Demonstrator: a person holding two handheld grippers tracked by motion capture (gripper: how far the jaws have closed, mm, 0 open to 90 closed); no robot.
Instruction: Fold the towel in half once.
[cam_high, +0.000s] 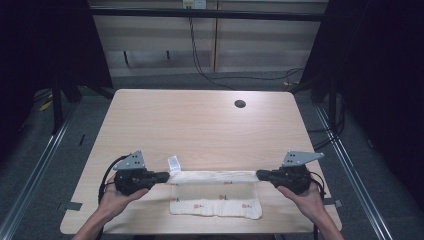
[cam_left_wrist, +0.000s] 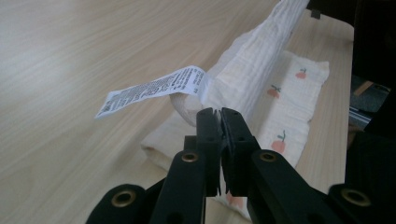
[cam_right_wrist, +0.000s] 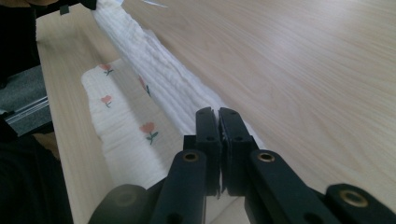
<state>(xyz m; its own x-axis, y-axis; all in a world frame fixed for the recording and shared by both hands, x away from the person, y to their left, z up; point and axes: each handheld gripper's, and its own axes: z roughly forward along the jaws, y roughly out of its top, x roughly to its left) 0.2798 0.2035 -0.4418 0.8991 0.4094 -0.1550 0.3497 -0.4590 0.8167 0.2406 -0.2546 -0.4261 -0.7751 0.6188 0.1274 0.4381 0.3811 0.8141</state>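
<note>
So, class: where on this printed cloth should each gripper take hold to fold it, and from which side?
Grip the cloth at the two ends of its raised long edge, left gripper from the left, right gripper from the right. The edge stretches straight between them, so the rest hangs evenly.

Black left gripper, jaws pressed together, clamped on a corner of a cream muslin cloth with small fruit prints. White printed care label sticking out sideways just above the jaw tips. Cloth edge lifted and stretched away in a bunched ridge, lower layer flat on the light wooden table.
</note>
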